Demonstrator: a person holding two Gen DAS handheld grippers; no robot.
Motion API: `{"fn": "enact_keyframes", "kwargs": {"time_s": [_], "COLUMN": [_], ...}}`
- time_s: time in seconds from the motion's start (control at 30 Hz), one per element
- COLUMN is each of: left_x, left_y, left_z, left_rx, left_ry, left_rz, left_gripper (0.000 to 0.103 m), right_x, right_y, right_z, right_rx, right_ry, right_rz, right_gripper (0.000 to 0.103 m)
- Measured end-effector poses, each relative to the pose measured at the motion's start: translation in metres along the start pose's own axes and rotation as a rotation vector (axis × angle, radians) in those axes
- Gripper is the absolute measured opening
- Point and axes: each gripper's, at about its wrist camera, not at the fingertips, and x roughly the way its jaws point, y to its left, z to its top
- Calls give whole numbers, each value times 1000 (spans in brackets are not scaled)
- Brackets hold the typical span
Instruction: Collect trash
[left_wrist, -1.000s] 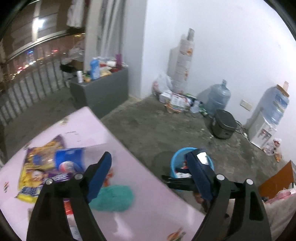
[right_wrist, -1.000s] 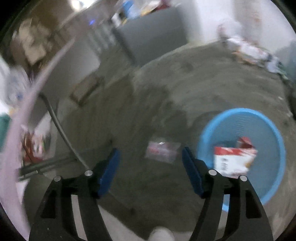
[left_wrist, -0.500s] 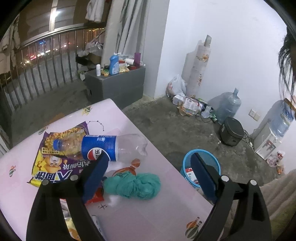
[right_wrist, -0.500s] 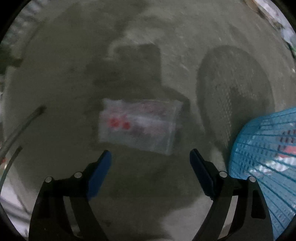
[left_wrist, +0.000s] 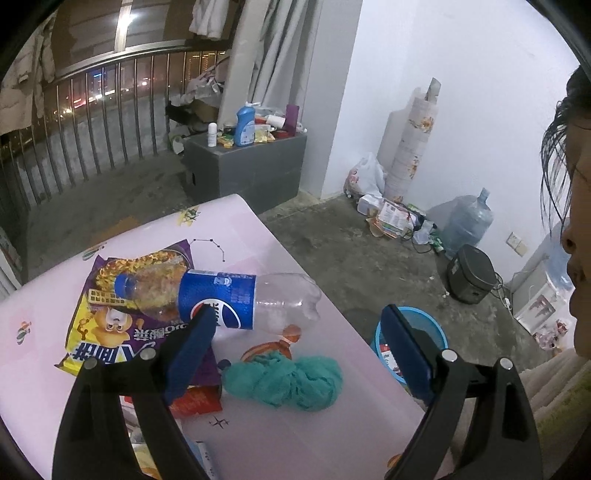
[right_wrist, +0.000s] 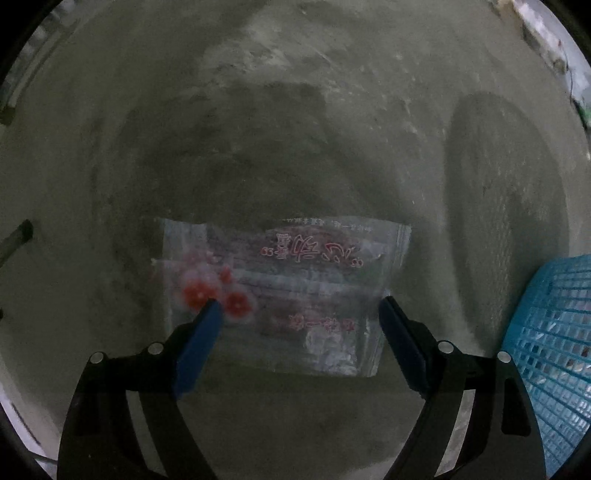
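Hovering straight over the floor, the right tongs (right_wrist: 300, 315) stand wide apart, nothing pinched, having just narrowed slightly, straddling a clear plastic wrapper (right_wrist: 284, 295) lying flat beside the blue basket (right_wrist: 554, 354). It looks light, limp and slippery; pinch a raised edge. Left tongs (left_wrist: 299, 325) gape empty over the bench (left_wrist: 295, 435).
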Motion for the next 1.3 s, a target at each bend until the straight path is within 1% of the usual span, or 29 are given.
{"fn": "enact_keyframes", "kwargs": {"time_s": [0.03,0.07,0.17,0.23,0.27,0.3,0.33,0.4,0.47,0.53,0.63,0.7,0.77,0.8,0.83,0.87,0.9,0.93,0.97,1.07,1.13,1.17,1.2,1.23,1.27,1.3], "left_x": [0,0,0,0,0,-1,-2,-5,-8,-12,-18,-20,-22,-22,-22,-21,-20,-19,-17,-12,-8,-6,-5,-3,-2,0], "left_y": [0,0,1,1,1,2,2,0,-3,-5,-9,-11,-12,-13,-13,-13,-14,-14,-14,-14,-13,-12,-11,-11,-10,-8], "left_z": [0,-1,-1,-1,-1,-1,-2,-4,-5,-6,-8,-8,-8,-9,-9,-9,-10,-11,-10,-8,-6,-5,-5,-5,-4,-4], "left_rx": [0,0,0,-1,0,1,2,5,7,12,15,10,14,17,21,25,27,29,31,37,34,32,31,29,28,25], "left_ry": [-1,0,0,-3,-5,-8,-13,-21,-26,-35,-49,-56,-62,-64,-65,-63,-59,-53,-46,-31,-23,-20,-18,-15,-12,-9], "left_rz": [1,2,2,2,3,3,4,7,8,10,10,7,4,5,6,10,14,18,21,32,37,37,38,40,41,42], "left_gripper": [88,88,88,88,88,88,88,88,88,88,88,88,88,88,88,88,88,88,88,88,88,88,88,88,88,88], "right_x": [-1,-2,-3,-3,-2,0,3,5,3,-5,-26,-35,-39,-37,-39,-41,-44,-49,-45,-17,-3,0,1,0,-1,-4], "right_y": [3,1,-7,-15,-18,-22,-26,-32,-42,-71,-91,-97,-93,-93,-89,-82,-72,-60,-56,-47,-44,-44,-43,-41,-39,-35], "right_z": [-5,-6,-9,-10,-10,-10,-11,-11,-13,-19,-25,-26,-21,-21,-18,-13,-8,-7,-5,1,0,-1,-2,-4,-6,-8], "right_rx": [-2,-1,18,35,40,45,49,46,89,120,134,113,91,87,88,92,99,103,96,80,88,101,108,106,98,76], "right_ry": [-14,-24,-38,-38,-32,-24,-10,-3,-7,-35,-96,-124,-124,-120,-108,-91,-88,-88,-81,-13,18,14,4,-10,-23,-40], "right_rz": [-3,-8,-22,-43,-43,-30,-7,10,76,129,191,199,191,185,171,145,119,103,91,32,20,34,40,46,49,58], "right_gripper": [74,72,54,28,19,2,0,0,0,0,0,0,0,2,22,38,68,75,75,75,76,80,79,76,68,57]}}
